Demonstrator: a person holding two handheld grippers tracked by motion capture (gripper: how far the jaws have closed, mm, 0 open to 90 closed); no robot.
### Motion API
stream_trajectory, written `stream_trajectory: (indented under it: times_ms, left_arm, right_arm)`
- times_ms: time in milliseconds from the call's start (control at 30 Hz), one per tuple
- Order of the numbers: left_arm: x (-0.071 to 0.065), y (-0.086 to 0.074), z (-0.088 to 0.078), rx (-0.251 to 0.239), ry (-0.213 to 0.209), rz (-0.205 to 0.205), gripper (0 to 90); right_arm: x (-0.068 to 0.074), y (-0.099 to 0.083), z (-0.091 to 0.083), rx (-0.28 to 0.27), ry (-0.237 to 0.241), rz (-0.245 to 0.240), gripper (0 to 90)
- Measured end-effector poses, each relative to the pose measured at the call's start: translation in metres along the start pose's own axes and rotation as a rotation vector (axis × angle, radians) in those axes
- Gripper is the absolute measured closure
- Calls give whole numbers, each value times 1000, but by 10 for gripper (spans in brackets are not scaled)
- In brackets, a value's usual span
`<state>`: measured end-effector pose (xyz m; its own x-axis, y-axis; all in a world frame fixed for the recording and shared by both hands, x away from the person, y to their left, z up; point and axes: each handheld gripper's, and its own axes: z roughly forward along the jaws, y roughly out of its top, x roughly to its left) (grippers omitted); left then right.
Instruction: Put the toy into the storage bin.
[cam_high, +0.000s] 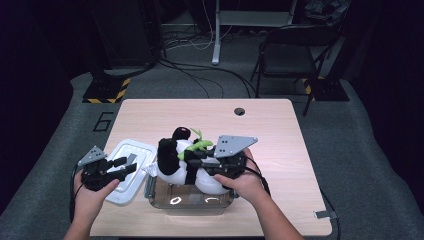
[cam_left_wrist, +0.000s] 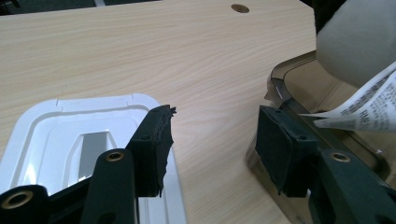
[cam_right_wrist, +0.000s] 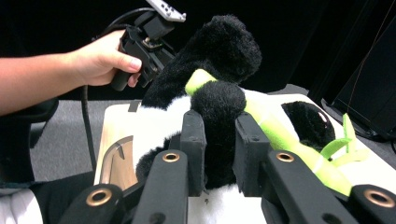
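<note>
A black-and-white panda plush (cam_high: 172, 155) with a green bamboo stalk (cam_high: 197, 145) rests partly in a clear plastic container (cam_high: 190, 204) near the table's front edge. My right gripper (cam_high: 194, 161) is shut on one of its black limbs; in the right gripper view the pads (cam_right_wrist: 194, 135) squeeze that limb (cam_right_wrist: 219, 107), with the bamboo (cam_right_wrist: 289, 140) just beside it. My left gripper (cam_high: 125, 166) is open above the white lid (cam_high: 127, 152), left of the container. Its jaws (cam_left_wrist: 212, 135) have nothing between them, and the container's rim (cam_left_wrist: 285, 79) and the plush's paper tag (cam_left_wrist: 369, 105) lie just beyond the right one.
The wooden table (cam_high: 280, 140) has a round cable hole (cam_high: 239, 111) at the back. Bare tabletop stretches behind and to the right of the container. Off the table stand a black chair (cam_high: 295, 50) and loose cables on the floor (cam_high: 200, 75).
</note>
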<state>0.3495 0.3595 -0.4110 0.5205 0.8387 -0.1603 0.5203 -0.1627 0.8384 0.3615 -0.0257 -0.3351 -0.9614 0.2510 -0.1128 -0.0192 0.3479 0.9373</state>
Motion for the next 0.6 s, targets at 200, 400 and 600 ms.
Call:
stream_trajectory:
  times_ms: [200, 400, 600]
  left_arm:
    - [0, 0, 0, -3, -1, 0, 457]
    - [0, 0, -1, -1, -1, -2, 457]
    - [0, 0, 0, -9, 1, -5, 457]
  right_arm:
    - [5, -1, 9, 33, 10, -23, 762]
    - [16, -8, 18, 50, 19, -59, 762]
    - [23, -15, 24, 64, 46, -69, 762]
